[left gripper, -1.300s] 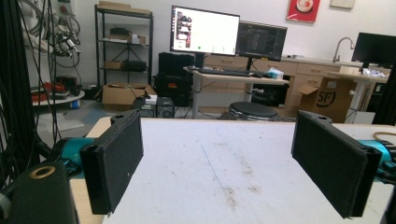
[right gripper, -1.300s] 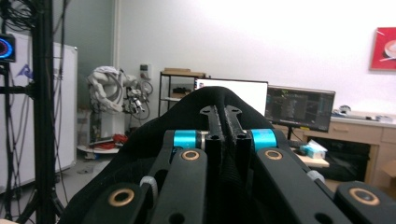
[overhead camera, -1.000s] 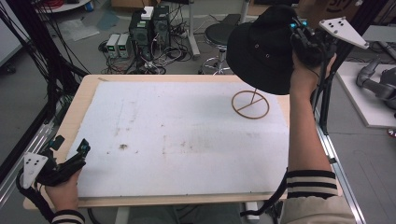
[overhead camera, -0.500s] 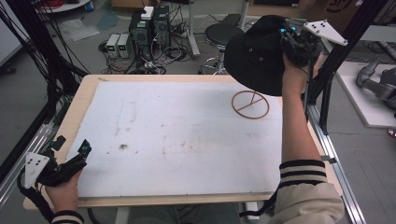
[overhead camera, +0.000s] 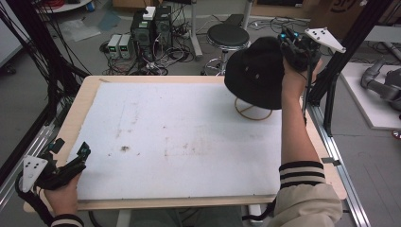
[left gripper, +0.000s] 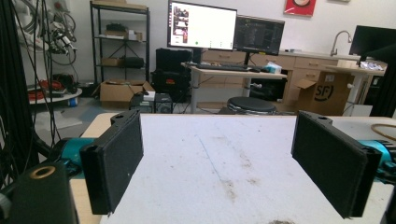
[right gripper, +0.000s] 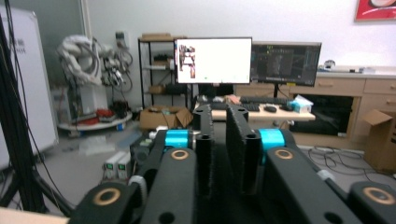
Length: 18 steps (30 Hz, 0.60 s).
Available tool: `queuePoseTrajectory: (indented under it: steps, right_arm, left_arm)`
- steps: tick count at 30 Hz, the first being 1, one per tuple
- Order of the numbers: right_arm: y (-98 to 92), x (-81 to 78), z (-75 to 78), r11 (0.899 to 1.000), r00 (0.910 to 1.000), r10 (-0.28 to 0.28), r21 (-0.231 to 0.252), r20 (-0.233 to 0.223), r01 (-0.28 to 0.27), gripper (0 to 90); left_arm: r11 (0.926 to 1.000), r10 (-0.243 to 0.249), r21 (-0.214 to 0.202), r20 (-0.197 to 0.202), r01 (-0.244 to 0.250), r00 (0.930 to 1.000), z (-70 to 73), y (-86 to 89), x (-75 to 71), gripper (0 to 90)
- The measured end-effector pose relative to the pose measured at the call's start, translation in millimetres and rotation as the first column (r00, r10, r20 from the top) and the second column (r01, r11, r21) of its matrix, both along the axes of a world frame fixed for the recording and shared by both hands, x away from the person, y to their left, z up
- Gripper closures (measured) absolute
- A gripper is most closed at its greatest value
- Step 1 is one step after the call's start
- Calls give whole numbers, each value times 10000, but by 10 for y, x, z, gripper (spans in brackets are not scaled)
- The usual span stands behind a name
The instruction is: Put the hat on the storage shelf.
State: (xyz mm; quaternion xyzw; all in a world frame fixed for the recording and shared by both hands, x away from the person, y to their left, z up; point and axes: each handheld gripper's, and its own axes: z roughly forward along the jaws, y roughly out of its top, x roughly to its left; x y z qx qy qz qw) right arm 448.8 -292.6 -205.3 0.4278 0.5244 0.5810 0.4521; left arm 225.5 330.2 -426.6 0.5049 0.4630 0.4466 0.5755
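Near, the left fingers [left gripper: 116, 163] sit spread and empty over the table [overhead camera: 189, 132], well apart from the hat [overhead camera: 255, 71], which sits over the wire stand [overhead camera: 253, 113] far right, just beside the right fingers [right gripper: 240, 149], which have just been opening at its brim; whether they grip it I cannot tell.

Black stool [overhead camera: 228, 36] beyond white table [overhead camera: 179, 137]; two monitors [right gripper: 213, 60] on desk [right gripper: 261, 113]; cardboard boxes [left gripper: 122, 88].

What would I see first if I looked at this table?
A big black hat hangs at the far right of the table, over a thin ring stand, with the right gripper at its edge. The wide white board with brown smudges covers the table. At the near left corner, the left gripper waits with its jaws wide apart.
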Motion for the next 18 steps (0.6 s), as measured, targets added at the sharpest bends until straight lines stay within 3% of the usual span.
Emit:
queuePoseTrajectory:
  steps: [8, 14, 18]
  right_arm:
    - [9, -28, 35, 9999, 9999, -105, 14, 97, 105, 658]
    - [22, -93, 77, 9988, 9972, -497, -5, 560, 498, 437]
    - [20, -157, 108, 9970, 9942, -762, -54, 758, 768, 343]
  left_arm:
    - [10000, -49, 20, 21, 49, 10000, 5, -20, 3, 170]
    - [10000, -72, 27, 40, 72, 10000, 7, -20, 5, 170]
    - [9999, -99, 51, 20, 99, 9999, 7, -37, 12, 170]
